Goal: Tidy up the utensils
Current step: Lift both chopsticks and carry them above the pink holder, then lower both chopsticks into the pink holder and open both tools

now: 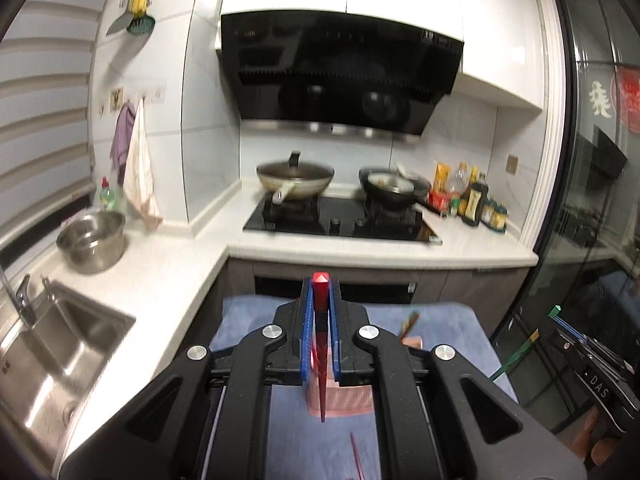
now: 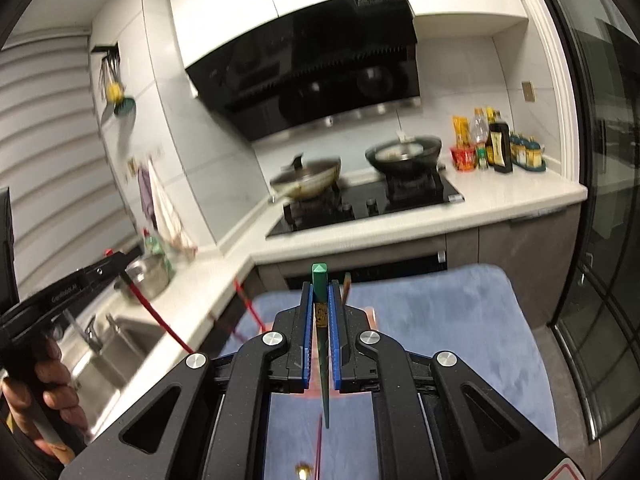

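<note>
My left gripper (image 1: 320,285) is shut on a red chopstick (image 1: 321,320) that stands upright between its blue pads. Under it a pink holder (image 1: 344,400) rests on the blue cloth (image 1: 248,320), with brown chopsticks (image 1: 409,325) sticking out. My right gripper (image 2: 319,285) is shut on a green chopstick (image 2: 322,360), also upright, above the same blue cloth (image 2: 440,320). Each gripper shows in the other view: the right one (image 1: 568,326) with the green chopstick (image 1: 520,350), the left one (image 2: 116,259) with the red chopstick (image 2: 160,320). Another red chopstick (image 2: 319,448) lies on the cloth.
Behind the cloth-covered table runs a white counter (image 1: 360,246) with a hob and two pans (image 1: 296,178) (image 1: 394,188). A steel pot (image 1: 92,240) and a sink (image 1: 60,344) are at the left, and bottles (image 1: 476,200) at the right. A glass door (image 1: 592,200) closes the right side. A hand (image 2: 52,380) holds the left gripper.
</note>
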`<move>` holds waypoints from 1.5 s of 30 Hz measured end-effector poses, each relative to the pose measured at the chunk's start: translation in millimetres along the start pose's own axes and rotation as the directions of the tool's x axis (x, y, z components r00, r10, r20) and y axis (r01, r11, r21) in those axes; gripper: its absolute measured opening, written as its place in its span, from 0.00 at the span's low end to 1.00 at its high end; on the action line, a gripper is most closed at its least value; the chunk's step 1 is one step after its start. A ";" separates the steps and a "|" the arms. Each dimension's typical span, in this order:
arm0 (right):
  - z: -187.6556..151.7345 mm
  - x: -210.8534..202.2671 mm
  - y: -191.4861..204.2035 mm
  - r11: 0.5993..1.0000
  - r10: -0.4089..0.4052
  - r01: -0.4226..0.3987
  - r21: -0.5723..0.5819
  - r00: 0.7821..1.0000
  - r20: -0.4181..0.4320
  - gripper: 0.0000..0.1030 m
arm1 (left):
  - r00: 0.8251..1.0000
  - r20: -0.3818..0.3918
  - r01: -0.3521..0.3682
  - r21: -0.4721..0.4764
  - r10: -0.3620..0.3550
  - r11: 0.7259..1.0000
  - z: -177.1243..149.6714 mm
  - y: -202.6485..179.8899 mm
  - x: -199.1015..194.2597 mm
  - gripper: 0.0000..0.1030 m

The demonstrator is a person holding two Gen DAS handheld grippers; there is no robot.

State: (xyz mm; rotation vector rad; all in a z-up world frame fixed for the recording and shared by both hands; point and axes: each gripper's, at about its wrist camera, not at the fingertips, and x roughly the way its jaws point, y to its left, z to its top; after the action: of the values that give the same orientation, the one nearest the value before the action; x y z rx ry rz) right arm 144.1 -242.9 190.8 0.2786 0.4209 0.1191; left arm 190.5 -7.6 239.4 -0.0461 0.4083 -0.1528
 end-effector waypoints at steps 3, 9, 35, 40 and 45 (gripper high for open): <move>22.2 11.6 4.1 1.000 0.005 -0.004 -0.013 0.999 0.034 0.07 | 0.999 0.031 0.010 -0.011 -0.009 1.000 17.0 -3.9 9.9 0.07; 49.8 45.9 4.5 1.000 0.008 -0.008 0.000 0.998 0.064 0.07 | 0.999 0.040 0.018 -0.050 -0.016 0.999 32.0 -3.3 42.3 0.07; 1.2 160.1 0.3 0.999 -0.032 0.032 -0.003 0.991 -0.128 0.07 | 0.987 -0.158 -0.018 -0.078 0.005 0.997 -19.4 1.2 139.9 0.07; -2.0 161.9 -3.4 0.999 -0.042 0.043 0.003 0.990 -0.138 0.08 | 0.985 -0.170 -0.013 -0.099 -0.004 0.995 -21.8 5.1 141.8 0.09; -1.2 156.0 -2.3 0.999 -0.045 0.045 0.000 0.991 -0.125 0.12 | 0.987 -0.159 -0.038 -0.108 0.020 0.993 -22.3 8.2 135.7 0.29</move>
State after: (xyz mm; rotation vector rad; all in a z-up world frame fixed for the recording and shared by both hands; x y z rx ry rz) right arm 285.2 -218.1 128.8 0.2649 0.5515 0.0921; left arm 305.7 -21.2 165.1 -0.1380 0.5748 -0.1051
